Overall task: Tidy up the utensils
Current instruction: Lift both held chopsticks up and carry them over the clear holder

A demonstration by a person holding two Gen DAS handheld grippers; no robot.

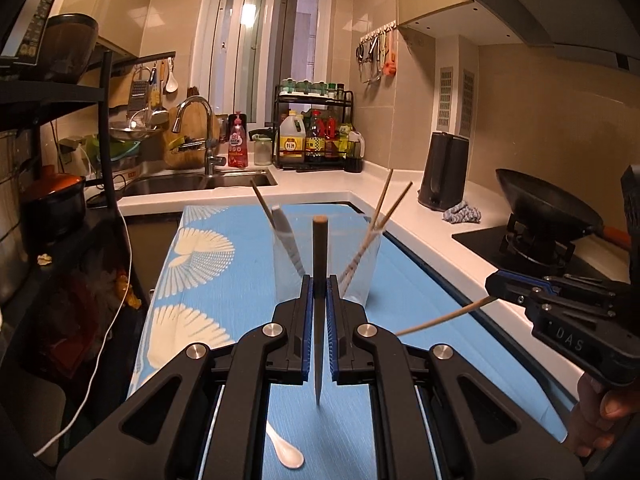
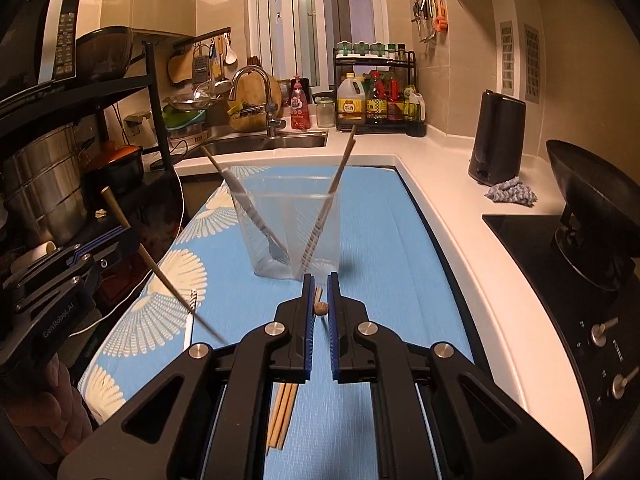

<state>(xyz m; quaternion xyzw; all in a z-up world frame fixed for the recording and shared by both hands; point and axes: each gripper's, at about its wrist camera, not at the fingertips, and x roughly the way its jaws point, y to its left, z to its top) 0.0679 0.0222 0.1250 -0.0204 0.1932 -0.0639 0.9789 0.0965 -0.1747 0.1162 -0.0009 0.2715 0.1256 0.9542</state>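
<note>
Cup (image 2: 294,232) on the tabletop (image 2: 384,240) already holds three utensils. My left tongs (image 1: 320,280) clamp a knife (image 1: 319,264), right tongs (image 2: 320,280) a chopstick (image 2: 320,307). Spoon (image 1: 286,450) and two chopsticks (image 2: 282,416) remain.

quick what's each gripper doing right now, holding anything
left gripper: shut on a dark chopstick.
right gripper: shut on a light chopstick.
</note>
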